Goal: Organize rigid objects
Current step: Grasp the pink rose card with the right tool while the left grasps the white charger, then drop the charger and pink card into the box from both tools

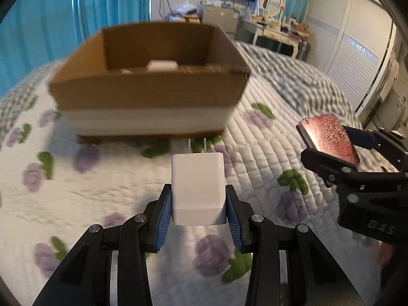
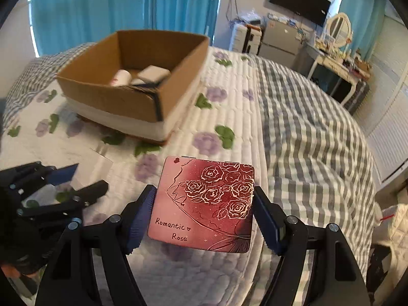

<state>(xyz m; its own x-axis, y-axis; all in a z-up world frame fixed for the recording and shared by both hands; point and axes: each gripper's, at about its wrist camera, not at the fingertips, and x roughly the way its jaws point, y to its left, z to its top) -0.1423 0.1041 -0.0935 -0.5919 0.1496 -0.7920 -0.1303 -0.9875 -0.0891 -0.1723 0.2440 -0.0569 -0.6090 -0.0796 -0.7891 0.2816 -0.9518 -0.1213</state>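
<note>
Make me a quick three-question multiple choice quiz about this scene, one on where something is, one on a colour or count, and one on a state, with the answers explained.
1. Where does the cardboard box sit?
A. On the floral quilt on the bed
B. On the dresser
C. On the floor

2. What colour is the charger in the left gripper?
A. Black
B. White
C. Red

3. What is the state of the right gripper?
A. Open and empty
B. Shut on the rose-print case
C. Resting inside the box

Answers:
1 A: the box stands on the floral quilt.
2 B: the two-pronged charger body is plain white.
3 B: both blue pads press the case's sides, held above the quilt.
</note>
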